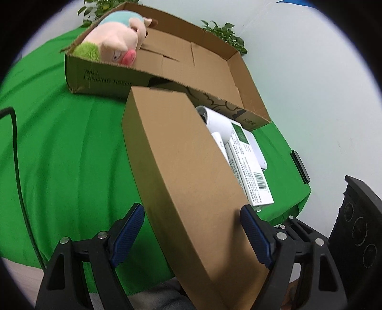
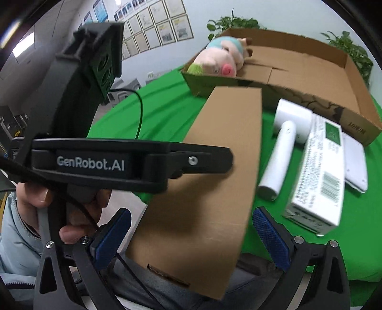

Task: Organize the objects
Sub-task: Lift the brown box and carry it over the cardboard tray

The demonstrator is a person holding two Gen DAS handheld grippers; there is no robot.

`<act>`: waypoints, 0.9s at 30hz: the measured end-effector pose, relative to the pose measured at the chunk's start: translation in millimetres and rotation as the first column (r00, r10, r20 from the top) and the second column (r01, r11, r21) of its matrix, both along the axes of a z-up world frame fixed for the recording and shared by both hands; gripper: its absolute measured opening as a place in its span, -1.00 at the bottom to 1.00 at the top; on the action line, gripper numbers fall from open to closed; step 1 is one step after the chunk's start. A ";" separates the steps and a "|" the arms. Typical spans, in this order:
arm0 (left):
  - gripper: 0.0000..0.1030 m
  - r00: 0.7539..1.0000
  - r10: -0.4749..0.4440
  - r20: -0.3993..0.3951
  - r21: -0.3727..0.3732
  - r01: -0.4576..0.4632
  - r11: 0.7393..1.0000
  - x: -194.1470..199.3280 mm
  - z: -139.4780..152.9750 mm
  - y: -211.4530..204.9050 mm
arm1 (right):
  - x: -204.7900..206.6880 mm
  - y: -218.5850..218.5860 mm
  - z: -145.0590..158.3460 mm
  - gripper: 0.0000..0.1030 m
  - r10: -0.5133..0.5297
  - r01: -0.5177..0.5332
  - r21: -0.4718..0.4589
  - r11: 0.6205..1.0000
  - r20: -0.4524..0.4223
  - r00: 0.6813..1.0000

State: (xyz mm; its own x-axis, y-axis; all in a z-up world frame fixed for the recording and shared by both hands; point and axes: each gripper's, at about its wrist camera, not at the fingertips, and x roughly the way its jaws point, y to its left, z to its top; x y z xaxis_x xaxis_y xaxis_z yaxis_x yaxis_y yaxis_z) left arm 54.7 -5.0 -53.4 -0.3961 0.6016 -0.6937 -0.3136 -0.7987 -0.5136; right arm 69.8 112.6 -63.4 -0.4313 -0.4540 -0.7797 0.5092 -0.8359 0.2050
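Observation:
A long flat brown carton [image 1: 181, 171] is held tilted above the green table. My left gripper [image 1: 192, 235] is shut on its near end, blue pads against both sides. In the right wrist view the same carton [image 2: 210, 171] lies between the fingers of my right gripper [image 2: 191, 236], which is open with gaps at both pads. The left gripper body [image 2: 100, 162] shows there, gripping the carton from the left. A pink pig plush [image 1: 117, 40] [image 2: 222, 59] lies in the open cardboard tray [image 1: 214, 71] [image 2: 310, 71].
On the green cloth [image 1: 59, 155], right of the carton, lie a white lint roller [image 2: 284, 147], a white printed box [image 2: 317, 176] and a flat white device [image 2: 355, 164]. A black cable [image 1: 16, 167] runs on the left. Plants [image 2: 234, 22] stand behind the tray.

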 end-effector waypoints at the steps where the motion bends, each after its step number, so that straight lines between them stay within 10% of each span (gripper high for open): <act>1: 0.59 1.000 -0.002 0.005 0.008 0.002 1.000 -1.1 -0.8 -0.4 | -1.2 -1.1 -1.2 0.99 -0.002 0.002 0.003 1.000 -0.002 1.000; 27: 0.52 1.000 -0.028 0.011 0.025 0.028 0.999 -6.8 7.5 -7.5 | -13.1 -14.5 0.4 0.95 0.022 -0.020 0.044 0.999 -0.028 0.999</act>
